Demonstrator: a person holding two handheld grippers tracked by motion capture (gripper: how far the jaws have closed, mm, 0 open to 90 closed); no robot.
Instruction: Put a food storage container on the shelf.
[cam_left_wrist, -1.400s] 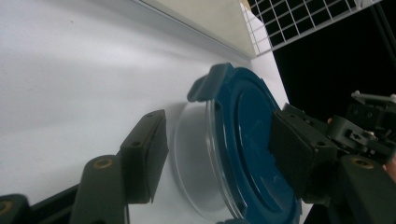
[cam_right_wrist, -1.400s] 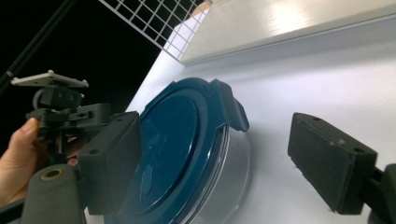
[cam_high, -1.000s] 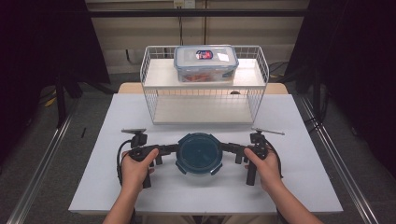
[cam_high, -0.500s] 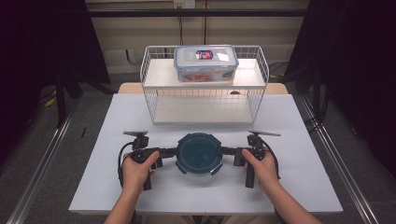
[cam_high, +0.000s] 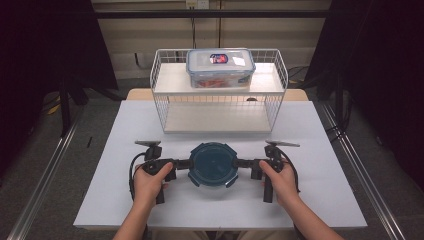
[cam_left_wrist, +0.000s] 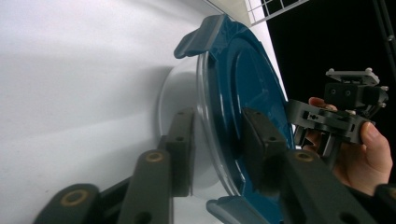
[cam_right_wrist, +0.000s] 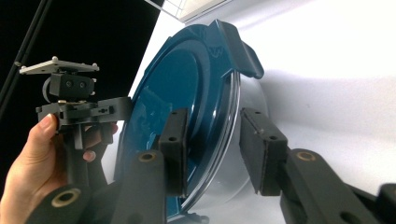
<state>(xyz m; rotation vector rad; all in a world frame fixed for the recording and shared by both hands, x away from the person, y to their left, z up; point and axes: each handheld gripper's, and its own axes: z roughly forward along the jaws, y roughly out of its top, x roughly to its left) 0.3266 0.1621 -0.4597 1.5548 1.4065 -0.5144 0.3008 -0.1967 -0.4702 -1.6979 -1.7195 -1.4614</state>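
Both pairs of jaws have just been closing on the round blue-lidded container (cam_high: 213, 165), which sits on the counter (cam_high: 320, 150) between them. The left gripper (cam_left_wrist: 217, 149) pinches its rim, lid to underside; the right gripper (cam_right_wrist: 212, 151) straddles the opposite rim, though contact there is unclear. A two-handed lift looks ready.

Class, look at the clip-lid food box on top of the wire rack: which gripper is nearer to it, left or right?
Neither clearly: the left gripper and the right gripper flank the round blue-lidded container at the table's near side, about equally far from the food box on the wire rack.
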